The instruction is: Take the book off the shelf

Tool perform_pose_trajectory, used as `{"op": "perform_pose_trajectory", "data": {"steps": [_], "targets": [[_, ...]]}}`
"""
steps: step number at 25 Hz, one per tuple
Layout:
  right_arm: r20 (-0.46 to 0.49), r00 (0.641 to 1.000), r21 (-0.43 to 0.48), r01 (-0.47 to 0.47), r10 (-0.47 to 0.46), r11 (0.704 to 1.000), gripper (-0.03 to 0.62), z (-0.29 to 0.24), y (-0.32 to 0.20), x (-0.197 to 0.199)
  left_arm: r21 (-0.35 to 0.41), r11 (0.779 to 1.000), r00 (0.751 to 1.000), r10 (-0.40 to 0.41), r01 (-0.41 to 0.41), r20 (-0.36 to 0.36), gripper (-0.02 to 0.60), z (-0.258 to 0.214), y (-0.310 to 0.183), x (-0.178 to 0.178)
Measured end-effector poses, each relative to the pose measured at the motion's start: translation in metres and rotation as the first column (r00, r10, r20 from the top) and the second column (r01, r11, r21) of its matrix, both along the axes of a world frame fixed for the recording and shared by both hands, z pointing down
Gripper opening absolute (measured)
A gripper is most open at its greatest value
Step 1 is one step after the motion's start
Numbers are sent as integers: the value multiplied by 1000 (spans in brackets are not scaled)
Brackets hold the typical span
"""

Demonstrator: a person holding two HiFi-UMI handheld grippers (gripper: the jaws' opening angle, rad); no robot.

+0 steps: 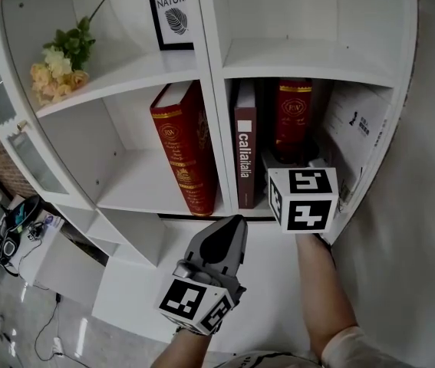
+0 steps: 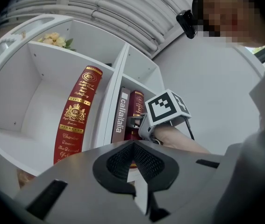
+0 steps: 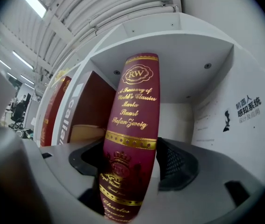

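A dark red book with gold lettering (image 1: 294, 117) stands upright in the right compartment of the white shelf (image 1: 144, 194). My right gripper (image 1: 291, 162) reaches into that compartment and is shut on the lower spine of the dark red book (image 3: 134, 120), which fills the gap between the jaws. The fingertips are hidden behind the marker cube (image 1: 303, 198) in the head view. My left gripper (image 1: 231, 225) hangs below the shelf's front edge, shut and holding nothing; its tips (image 2: 133, 146) meet in a point.
A brown book marked "calialialia" (image 1: 245, 156) stands just left of the held one. A larger red book (image 1: 186, 148) leans in the left compartment. A printed white card (image 1: 363, 129) lines the right wall. Flowers (image 1: 60, 64) and a framed print (image 1: 173, 10) sit higher up.
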State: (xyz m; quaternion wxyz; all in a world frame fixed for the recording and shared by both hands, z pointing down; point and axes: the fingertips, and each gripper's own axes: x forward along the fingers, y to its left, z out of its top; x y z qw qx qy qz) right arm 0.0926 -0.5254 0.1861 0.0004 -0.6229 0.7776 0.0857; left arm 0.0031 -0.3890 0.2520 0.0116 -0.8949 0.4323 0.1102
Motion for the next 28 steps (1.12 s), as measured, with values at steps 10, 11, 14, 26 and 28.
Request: {"op": "perform_pose_trajectory", "data": {"steps": [10, 11, 14, 26, 28], "targets": [[8, 1000, -32, 6, -5, 999, 302, 1, -4, 4, -6, 1000, 1000, -12, 12, -6, 11, 1, 1, -9], [6, 1000, -34, 10, -10, 999, 298, 1, -2, 4, -7, 1000, 1000, -12, 12, -6, 11, 1, 2, -9], [4, 1000, -40, 23, -23, 999, 291, 2, 10, 5, -14, 1000, 1000, -7, 7, -13, 11, 3, 4, -9], [-2, 1000, -5, -6, 6, 1000, 278, 1, 60, 26, -10, 998, 998, 64, -64, -19, 11, 1, 26, 1], [10, 1000, 13, -6, 6, 1000, 278, 1, 68, 29, -10, 997, 997, 73, -73, -19, 11, 2, 29, 1]]}}
